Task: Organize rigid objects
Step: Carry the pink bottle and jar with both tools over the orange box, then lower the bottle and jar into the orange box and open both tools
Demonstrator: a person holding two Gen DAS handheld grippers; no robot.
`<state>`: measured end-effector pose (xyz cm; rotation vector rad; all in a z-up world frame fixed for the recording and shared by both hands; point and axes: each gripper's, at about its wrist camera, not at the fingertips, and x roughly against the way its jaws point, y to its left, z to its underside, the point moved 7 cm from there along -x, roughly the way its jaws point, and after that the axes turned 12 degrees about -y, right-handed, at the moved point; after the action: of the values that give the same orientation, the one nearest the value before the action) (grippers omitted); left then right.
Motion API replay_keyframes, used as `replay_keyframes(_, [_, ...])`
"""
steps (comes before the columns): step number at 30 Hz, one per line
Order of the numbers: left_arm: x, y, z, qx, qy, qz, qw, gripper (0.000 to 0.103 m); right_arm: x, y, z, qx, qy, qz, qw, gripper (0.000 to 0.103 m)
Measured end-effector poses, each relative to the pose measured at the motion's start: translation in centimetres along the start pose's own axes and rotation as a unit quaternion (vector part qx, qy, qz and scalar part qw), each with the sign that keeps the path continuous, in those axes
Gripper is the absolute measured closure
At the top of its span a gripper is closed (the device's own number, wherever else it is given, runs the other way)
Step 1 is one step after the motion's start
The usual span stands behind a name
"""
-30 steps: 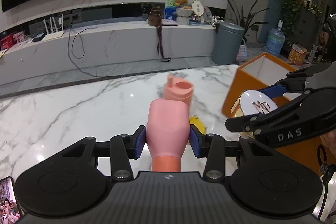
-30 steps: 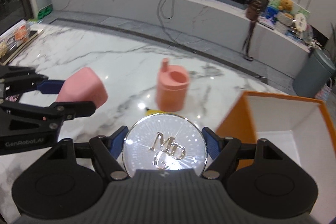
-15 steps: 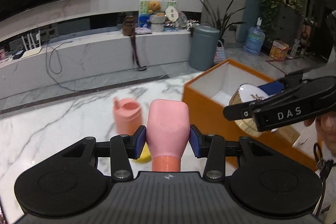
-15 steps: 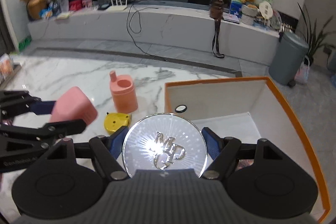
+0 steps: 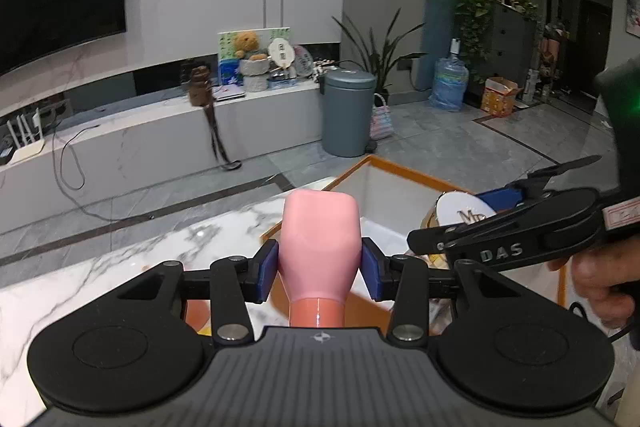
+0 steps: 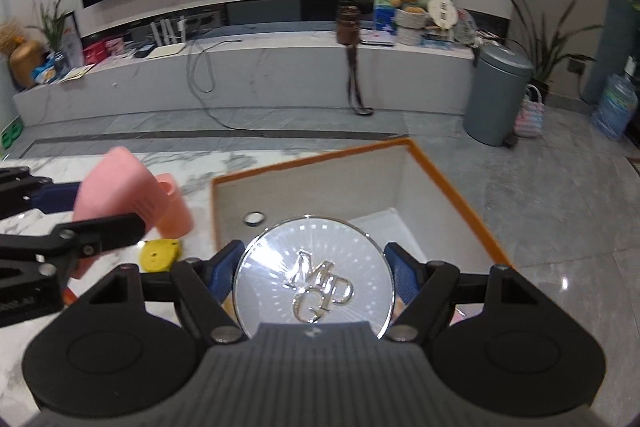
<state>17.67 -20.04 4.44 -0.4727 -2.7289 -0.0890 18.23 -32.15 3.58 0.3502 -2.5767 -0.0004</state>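
Your left claw (image 5: pixel 319 264) is clenched on a pink bottle-shaped object (image 5: pixel 318 241), both blue pads pressed flat against its sides, the wide pale end pointing away from you and the narrower orange-pink neck running back toward the claw's body. It is held in the air above the edge of the marble bench (image 5: pixel 120 267), just beside the near corner of the orange-rimmed box (image 6: pixel 460 199). Your right claw (image 6: pixel 314 277) is parted wider and grips a round silver-faced disc (image 6: pixel 314 279) with raised letters on it, 1 pad on each side of its rim; the disc hangs over the box's white interior. In the left wrist view your right claw (image 5: pixel 486 215) shows from the side, well to the right of the pink object, with your hand (image 5: pixel 600 279) around its handle. Inside the box, a small round item (image 6: pixel 254 217) lies on the floor near the left wall; what it is you cannot tell from here. On the bench to the left of the box stands a salmon-pink cup (image 6: pixel 173 211), partly hidden behind your left claw (image 6: pixel 60 219), and a small yellow object (image 6: pixel 160 255) lies just in front of the cup.
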Motion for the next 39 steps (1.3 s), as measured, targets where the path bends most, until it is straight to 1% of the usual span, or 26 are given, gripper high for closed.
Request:
replay_keyframes(4, [-0.6, -1.6, -0.8, -0.010, -0.005, 0.012, 0.9999, 0.054, 0.1, -2.0, 0.3, -0.015, 0.000, 0.021, 1.000, 0.028])
replay_keyframes(8, [-1.4, -2.6, -1.3, -0.010, -0.004, 0.017, 0.9998, 0.054, 0.2, -3.8, 0.4, -0.031, -0.001, 0.038, 0.999, 0.028])
replay_keyframes(13, [-3.0, -4.2, -1.7, -0.017, 0.005, 0.028, 0.9995, 0.054, -0.1, -5.4, 1.1, -0.014, 0.011, 0.068, 0.997, 0.028])
replay_keyframes(19, [-6.2, -5.2, -1.6, -0.006, 0.035, 0.034, 0.9988, 0.054, -1.2, -6.3, 2.1, -0.008, 0.032, 0.071, 0.997, 0.028])
replay_keyframes(22, [-7.6, -5.6, -1.2, -0.016, 0.048, 0.030, 0.9982, 0.054, -1.9, -6.4, 2.4, -0.004, 0.037, 0.070, 0.997, 0.028])
replay_keyframes(26, [-9.7, -6.0, -0.5, -0.041, 0.077, 0.026, 0.9958, 0.056, -3.0, -6.5, 2.9, 0.003, 0.043, 0.072, 0.996, 0.028])
replay_keyframes(29, [-10.8, -6.0, 0.0, -0.042, 0.097, 0.028, 0.9940, 0.057, -3.8, -6.6, 2.8, 0.008, 0.041, 0.075, 0.996, 0.028])
replay_keyframes(35, [-12.2, -5.4, 1.6, -0.043, 0.124, 0.028, 0.9909, 0.058, -5.2, -6.7, 2.9, 0.022, 0.039, 0.084, 0.995, 0.028])
replay_keyframes(39, [-13.4, -4.7, 1.8, -0.026, 0.140, 0.027, 0.9895, 0.058, -6.6, -6.9, 2.9, 0.025, 0.044, 0.089, 0.995, 0.028])
